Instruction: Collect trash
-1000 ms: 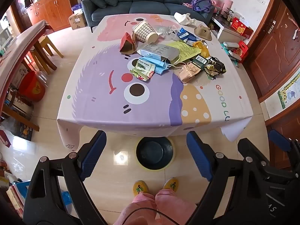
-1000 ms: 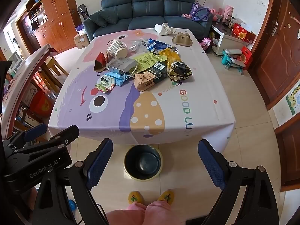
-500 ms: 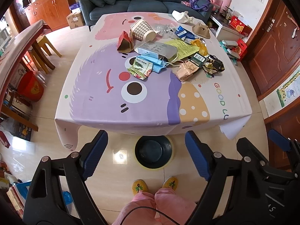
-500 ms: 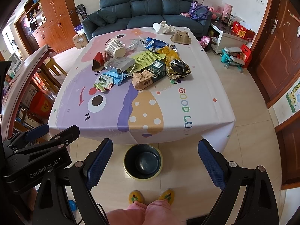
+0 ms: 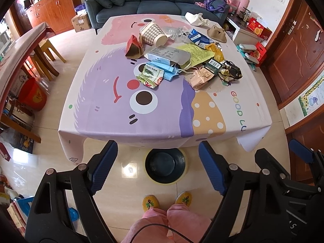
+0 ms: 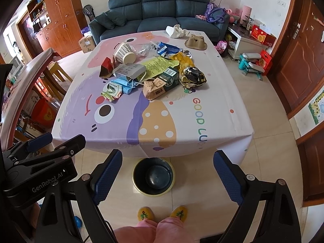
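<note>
A pile of trash lies on the far half of the cartoon tablecloth point(image 5: 162, 109): a checked paper cup point(image 5: 154, 35), a red wrapper point(image 5: 133, 47), a grey box point(image 5: 168, 54), a yellow leaflet point(image 5: 199, 53), a green snack bag point(image 5: 150, 77), a brown paper bag point(image 5: 199, 79) and a black-gold foil wrapper point(image 5: 230, 71). The pile also shows in the right wrist view point(image 6: 151, 75). A dark bin point(image 5: 165, 165) stands on the floor at the table's near edge, also in the right wrist view point(image 6: 153, 176). My left gripper point(image 5: 158, 170) and right gripper point(image 6: 168, 177) are open and empty, held above the bin, short of the table.
The person's feet in yellow slippers point(image 6: 162, 212) stand just behind the bin. A blue sofa point(image 6: 160, 18) stands behind the table. A wooden table with stools point(image 5: 30, 46) is on the left, wooden doors point(image 5: 299, 46) on the right. A brown hat point(image 6: 195, 41) and white bag point(image 6: 176, 31) lie at the table's far end.
Both grippers have risen slightly and eased back, so the table sits a little lower and farther in view. Both stay open. Nothing on the table has moved.
</note>
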`<state>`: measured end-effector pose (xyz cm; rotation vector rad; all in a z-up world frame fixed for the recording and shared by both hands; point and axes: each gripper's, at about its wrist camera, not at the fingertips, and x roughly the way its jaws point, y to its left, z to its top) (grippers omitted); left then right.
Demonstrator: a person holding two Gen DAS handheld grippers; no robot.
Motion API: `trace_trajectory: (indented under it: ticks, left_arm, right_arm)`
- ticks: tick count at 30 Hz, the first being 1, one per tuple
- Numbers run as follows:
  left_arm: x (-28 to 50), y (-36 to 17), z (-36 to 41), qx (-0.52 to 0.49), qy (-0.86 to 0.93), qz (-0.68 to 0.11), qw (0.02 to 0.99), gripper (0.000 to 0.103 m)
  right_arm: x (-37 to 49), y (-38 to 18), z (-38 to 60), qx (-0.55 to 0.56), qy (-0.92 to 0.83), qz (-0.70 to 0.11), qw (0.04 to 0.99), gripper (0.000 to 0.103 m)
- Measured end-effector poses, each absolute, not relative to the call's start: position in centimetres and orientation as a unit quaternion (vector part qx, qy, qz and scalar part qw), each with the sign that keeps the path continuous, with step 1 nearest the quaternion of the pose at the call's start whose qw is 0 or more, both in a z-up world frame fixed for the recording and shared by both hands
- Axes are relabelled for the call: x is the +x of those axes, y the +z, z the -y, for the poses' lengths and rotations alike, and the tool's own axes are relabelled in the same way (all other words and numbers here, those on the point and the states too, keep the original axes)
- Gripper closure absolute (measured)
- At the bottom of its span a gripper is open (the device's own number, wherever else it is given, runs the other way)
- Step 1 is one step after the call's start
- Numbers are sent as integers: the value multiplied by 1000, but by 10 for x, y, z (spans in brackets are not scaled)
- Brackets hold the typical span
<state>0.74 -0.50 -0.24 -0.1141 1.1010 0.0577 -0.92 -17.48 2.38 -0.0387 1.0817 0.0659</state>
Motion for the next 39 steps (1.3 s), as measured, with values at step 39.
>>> trace_trajectory:
  ticks: [39]
  left_arm:
    - [1,13,-10,-53,4,-505,862,23]
  right_arm:
    - [-10,43,157,-6,24,-503,864,12]
